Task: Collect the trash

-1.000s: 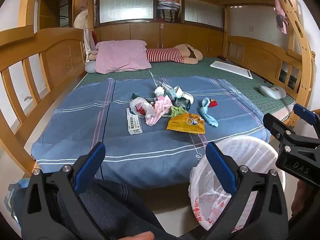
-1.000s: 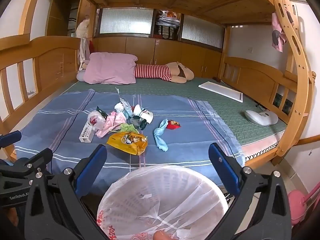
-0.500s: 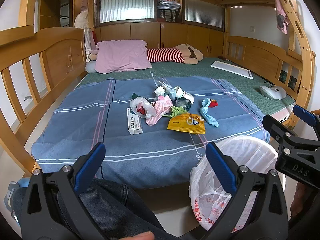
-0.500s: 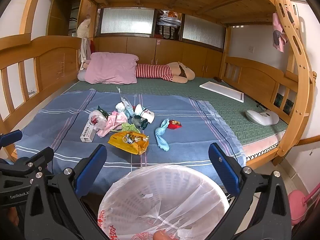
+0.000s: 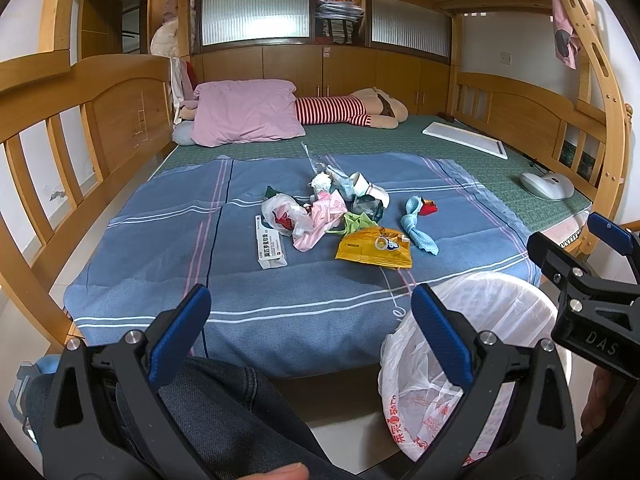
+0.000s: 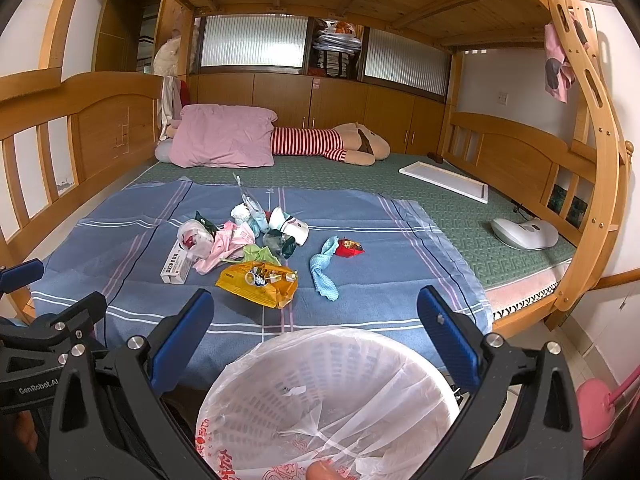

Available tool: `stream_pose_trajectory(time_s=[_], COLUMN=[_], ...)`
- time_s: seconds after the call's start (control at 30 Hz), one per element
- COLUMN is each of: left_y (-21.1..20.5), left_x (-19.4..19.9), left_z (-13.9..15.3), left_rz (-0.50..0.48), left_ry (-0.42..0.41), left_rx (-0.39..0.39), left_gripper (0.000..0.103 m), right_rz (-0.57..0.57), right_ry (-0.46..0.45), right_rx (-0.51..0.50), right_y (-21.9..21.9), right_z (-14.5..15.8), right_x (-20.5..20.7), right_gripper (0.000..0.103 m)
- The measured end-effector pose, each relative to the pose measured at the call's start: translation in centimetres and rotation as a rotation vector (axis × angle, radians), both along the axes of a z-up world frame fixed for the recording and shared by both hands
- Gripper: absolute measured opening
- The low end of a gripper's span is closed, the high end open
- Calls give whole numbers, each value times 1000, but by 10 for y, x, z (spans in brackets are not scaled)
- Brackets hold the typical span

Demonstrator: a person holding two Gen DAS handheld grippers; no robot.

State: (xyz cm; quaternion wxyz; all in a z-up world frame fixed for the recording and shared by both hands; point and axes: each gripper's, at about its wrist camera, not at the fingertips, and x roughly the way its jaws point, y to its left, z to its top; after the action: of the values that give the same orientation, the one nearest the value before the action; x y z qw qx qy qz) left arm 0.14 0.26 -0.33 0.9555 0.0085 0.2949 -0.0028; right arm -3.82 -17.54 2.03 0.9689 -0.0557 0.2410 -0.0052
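A heap of trash lies mid-bed on the blue striped sheet: a yellow snack bag, a white medicine box, pink and clear plastic bags, a paper cup, a light blue knotted cloth and a red wrapper. A white lined bin stands on the floor at the bed's foot. My left gripper is open, short of the bed edge. My right gripper is open above the bin.
A pink pillow, a striped plush toy, a white board and a white device lie farther back on the green mat. Wooden rails flank the bed. A person's denim-clad leg is below my left gripper.
Both views have drifted very slightly; the trash, the bin and both open grippers stand as before.
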Motion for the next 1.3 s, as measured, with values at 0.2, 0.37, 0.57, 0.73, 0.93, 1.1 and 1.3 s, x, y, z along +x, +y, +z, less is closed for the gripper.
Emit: stream_pose_trajectory(time_s=[0.2,0.37,0.57,0.73,0.93,1.1,1.3], left_y=[0,0,0,0,4,15,15], left_x=[0,0,0,0,1,-1,-1], left_z=[0,0,0,0,-3,-3,-3], left_rz=[0,-1,-1,-1,11,14,16], left_ry=[0,0,1,1,5,5,7], left_rx=[0,-1,-1,0,-5,-10,-9], left_gripper=[100,100,100,100,100,100,100], right_rz=[0,0,1,1,6,11,11], right_ry=[1,3,3,4,3,2,3], right_rx=[1,2,2,4,2,1,2], right_y=[0,0,0,0,1,2,2], right_z=[0,-1,-1,-1,-2,-2,-2], right_x=[0,0,0,0,0,-1,-1], right_gripper=[100,100,100,100,100,100,100])
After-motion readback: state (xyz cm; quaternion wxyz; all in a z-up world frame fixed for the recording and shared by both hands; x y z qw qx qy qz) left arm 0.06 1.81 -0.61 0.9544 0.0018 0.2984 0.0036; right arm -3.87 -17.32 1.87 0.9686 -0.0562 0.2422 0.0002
